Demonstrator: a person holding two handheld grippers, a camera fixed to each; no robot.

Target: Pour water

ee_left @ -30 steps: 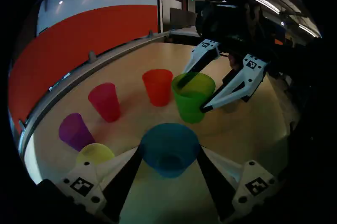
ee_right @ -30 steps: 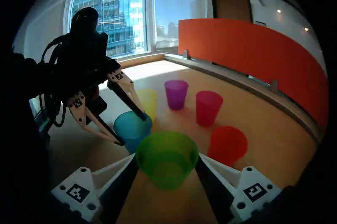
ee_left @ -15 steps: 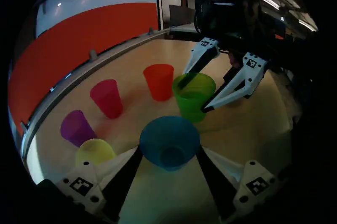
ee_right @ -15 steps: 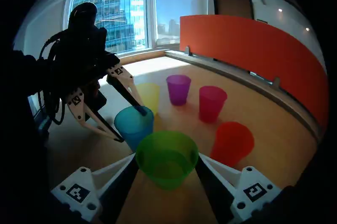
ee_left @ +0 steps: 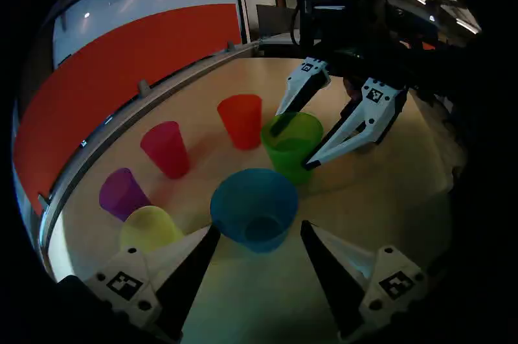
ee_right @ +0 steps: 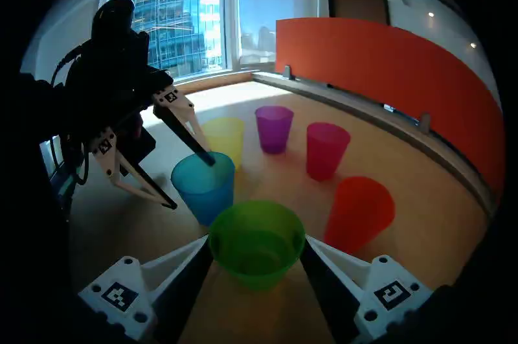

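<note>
Water, as a darker level low inside, shows in the green cup (ee_right: 257,250), which is pinched between the two fingers of the right gripper (ee_right: 256,240), one pressing on each side of its wall.

A wide, pale wooden table (ee_right: 414,214) carries everything, and a long orange panel (ee_right: 388,72) runs along its far edge. A tall window (ee_right: 175,13) stands behind it.

In the right gripper view the left gripper (ee_right: 192,183), with its dark camera body behind it, reaches in from the left. Its jaws are closed on the blue cup (ee_right: 202,185), which stands roughly upright just behind the green one. In the left gripper view the same grip shows from behind: the left gripper (ee_left: 259,227) has its fingers against the blue cup (ee_left: 254,211). A darker patch lies at that cup's bottom, but I cannot tell whether it is liquid.

Farther off in that view, the right gripper (ee_left: 293,148) clasps the green cup (ee_left: 291,146).

Four more cups stand apart on the table: red (ee_right: 358,214), pink (ee_right: 326,149), purple (ee_right: 273,128) and yellow (ee_right: 225,140). What they hold cannot be seen.
</note>
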